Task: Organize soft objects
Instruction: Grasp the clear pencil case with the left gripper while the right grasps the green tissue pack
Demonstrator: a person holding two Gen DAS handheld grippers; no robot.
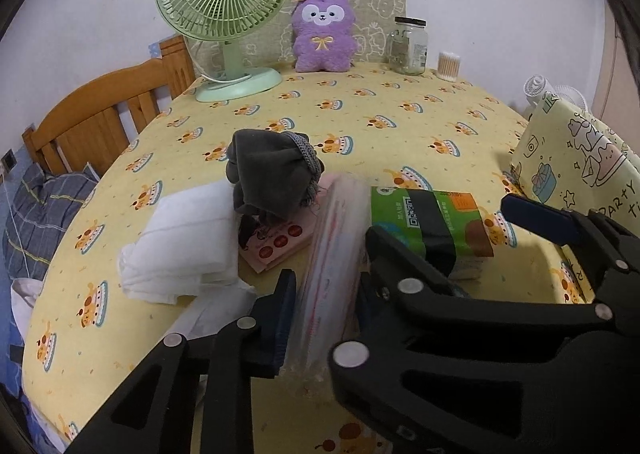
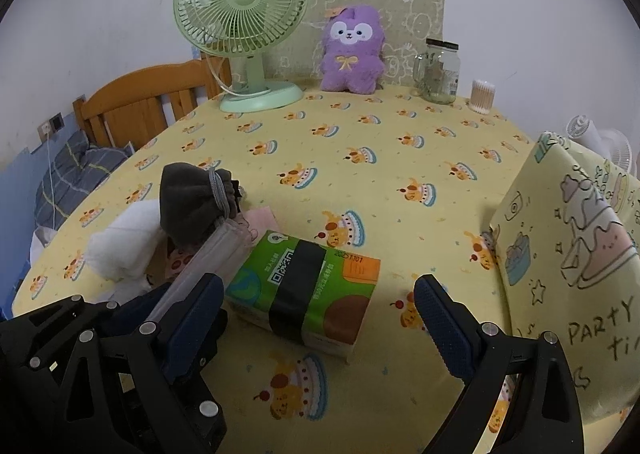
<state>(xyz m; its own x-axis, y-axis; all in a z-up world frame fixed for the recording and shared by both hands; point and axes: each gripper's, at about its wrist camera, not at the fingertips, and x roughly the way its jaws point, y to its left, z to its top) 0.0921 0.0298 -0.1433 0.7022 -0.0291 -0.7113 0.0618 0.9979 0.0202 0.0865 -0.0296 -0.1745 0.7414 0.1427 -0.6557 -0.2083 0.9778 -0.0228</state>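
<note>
My left gripper is shut on a clear plastic pack with red print, held tilted above the table; the pack also shows in the right wrist view. Beyond it lie a dark grey cloth bundle, a white folded cloth and a pink packet. A green tissue pack lies in front of my right gripper, which is open and empty just above the table. A purple plush toy sits at the back.
A green desk fan, a glass jar and a cotton swab tub stand along the back. A printed fabric storage box stands at the right. A wooden bed frame lies beyond the left edge.
</note>
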